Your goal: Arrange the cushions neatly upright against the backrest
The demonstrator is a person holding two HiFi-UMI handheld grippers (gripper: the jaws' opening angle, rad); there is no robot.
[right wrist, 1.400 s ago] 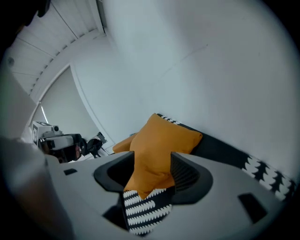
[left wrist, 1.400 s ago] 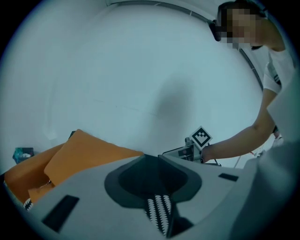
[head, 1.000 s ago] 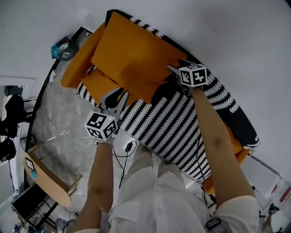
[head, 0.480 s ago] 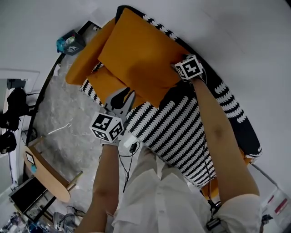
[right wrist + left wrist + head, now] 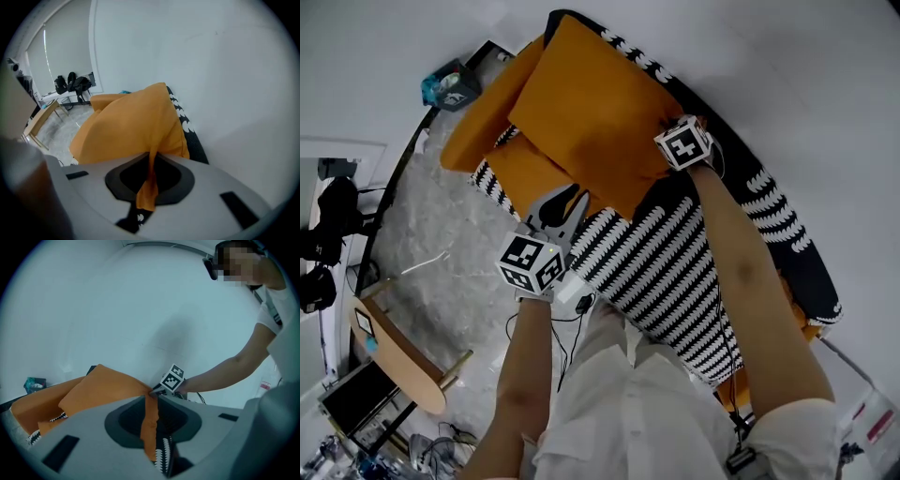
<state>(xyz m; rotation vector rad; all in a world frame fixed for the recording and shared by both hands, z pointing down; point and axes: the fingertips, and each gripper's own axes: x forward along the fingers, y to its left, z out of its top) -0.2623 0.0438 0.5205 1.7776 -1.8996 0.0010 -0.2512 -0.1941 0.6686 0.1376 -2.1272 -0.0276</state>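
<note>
Left tongs (image 5: 152,399) pinch orange cushion (image 5: 591,112) edge; right tongs (image 5: 151,161) just closed on its corner, tips hidden in head view.

- A living-room corner set up in what looks like a studio: a sofa (image 5: 675,262) in a black-and-white cover, with orange cushions (image 5: 591,112), stands against a bare white wall (image 5: 787,75).
- Left of the sofa is a pale marbled floor (image 5: 441,244), with a small wooden worktop (image 5: 394,361) and black gear on stands (image 5: 323,234) beyond.

Teal box (image 5: 450,84); wooden table (image 5: 397,362)
</note>
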